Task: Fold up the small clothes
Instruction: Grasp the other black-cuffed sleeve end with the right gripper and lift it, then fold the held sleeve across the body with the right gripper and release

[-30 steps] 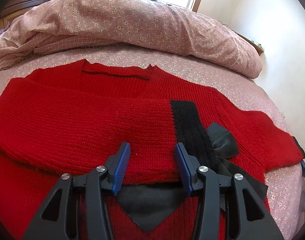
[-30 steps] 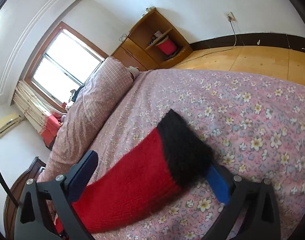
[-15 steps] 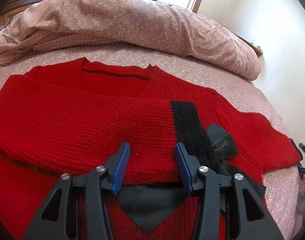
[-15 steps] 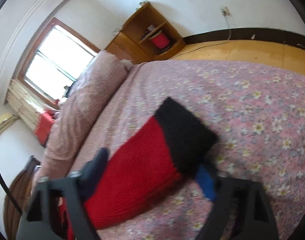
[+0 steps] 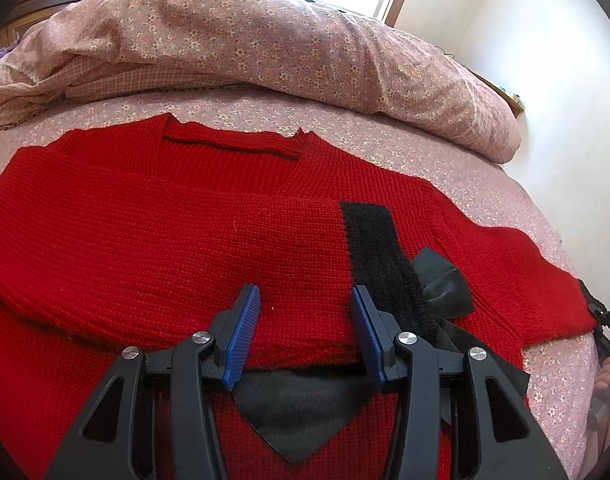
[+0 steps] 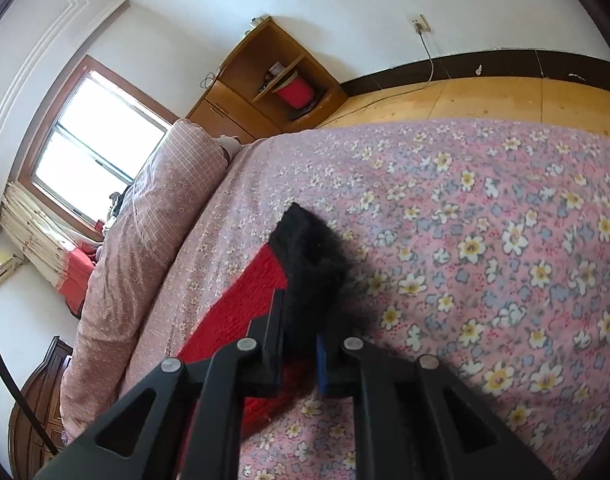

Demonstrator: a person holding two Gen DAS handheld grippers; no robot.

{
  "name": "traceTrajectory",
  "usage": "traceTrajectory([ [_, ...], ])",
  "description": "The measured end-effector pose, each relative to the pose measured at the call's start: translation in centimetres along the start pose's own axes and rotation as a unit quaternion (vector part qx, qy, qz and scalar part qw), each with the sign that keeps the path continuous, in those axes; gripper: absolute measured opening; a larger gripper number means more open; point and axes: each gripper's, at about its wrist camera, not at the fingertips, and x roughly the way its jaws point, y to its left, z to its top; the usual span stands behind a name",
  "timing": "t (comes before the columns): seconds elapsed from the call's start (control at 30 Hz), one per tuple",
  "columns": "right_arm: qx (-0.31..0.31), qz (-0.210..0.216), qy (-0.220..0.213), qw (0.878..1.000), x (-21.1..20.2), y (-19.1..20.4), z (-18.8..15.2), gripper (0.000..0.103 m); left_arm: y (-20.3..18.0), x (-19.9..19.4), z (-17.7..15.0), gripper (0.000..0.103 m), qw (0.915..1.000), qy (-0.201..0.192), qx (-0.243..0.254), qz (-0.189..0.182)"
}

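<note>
A red knit sweater [image 5: 145, 232] lies flat on the bed, its left sleeve folded across the chest with the black cuff [image 5: 373, 248] beside a black bow [image 5: 441, 284]. My left gripper [image 5: 305, 294] hovers over the folded sleeve's lower edge. Its blue pads stand apart and hold nothing. The other sleeve [image 6: 245, 300] stretches out to the side. My right gripper [image 6: 301, 320] is closing on that sleeve's fuzzy black cuff [image 6: 309, 248], which is bunched and pressed between the pads.
A rolled floral duvet [image 5: 265, 40] lies along the far side of the bed. Flowered sheet [image 6: 485, 220] spreads beyond the cuff to the bed's edge. Past it are wooden floor [image 6: 485, 96] and a wooden shelf unit [image 6: 273, 80] by the wall.
The right gripper's jaws have gone from wide apart around the sleeve end to pinched on the black cuff, which has bunched up. The left gripper and sweater body have not moved.
</note>
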Motion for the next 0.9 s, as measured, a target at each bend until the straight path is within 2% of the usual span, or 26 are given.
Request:
traceTrajectory([
  [0.07, 0.007, 0.002, -0.001, 1.0, -0.3, -0.1, 0.2, 0.012, 0.0, 0.0, 0.0, 0.041, 1.0, 0.0, 0.0, 0.0],
  [0.2, 0.048, 0.058, -0.015, 0.997, -1.4, 0.8, 0.3, 0.012, 0.0, 0.0, 0.0, 0.041, 1.0, 0.0, 0.0, 0.0],
  [0.3, 0.043, 0.071, -0.018, 0.996, -1.7, 2.8, 0.4, 0.012, 0.0, 0.0, 0.0, 0.041, 1.0, 0.0, 0.0, 0.0],
  [0.37, 0.016, 0.069, -0.015, 0.997, -1.6, 5.0, 0.2, 0.012, 0.0, 0.0, 0.0, 0.041, 1.0, 0.0, 0.0, 0.0],
  [0.6, -0.095, 0.122, -0.002, 0.988, -2.4, 14.9, -1.8, 0.012, -0.1, -0.2, 0.2, 0.041, 1.0, 0.005, 0.003, 0.002],
  [0.67, -0.109, 0.138, -0.001, 0.984, -2.5, 17.4, -2.5, 0.011, 0.0, -0.9, 0.5, 0.041, 0.9997, 0.014, 0.008, -0.02],
  [0.73, -0.128, 0.159, -0.001, 0.979, -2.6, 20.6, -3.5, 0.011, 0.6, -3.2, 1.0, 0.041, 0.9986, 0.013, 0.009, -0.05],
  [0.8, -0.148, 0.18, -0.001, 0.972, -3.1, 23.7, -4.8, 0.011, 1.7, -5.9, 1.6, 0.041, 0.9979, 0.001, 0.007, -0.064],
  [0.9, -0.183, 0.197, 0.003, 0.963, -3.3, 28.2, -6.9, 0.011, 4.6, -10.0, 2.8, 0.042, 0.9986, -0.002, 0.018, -0.05],
])
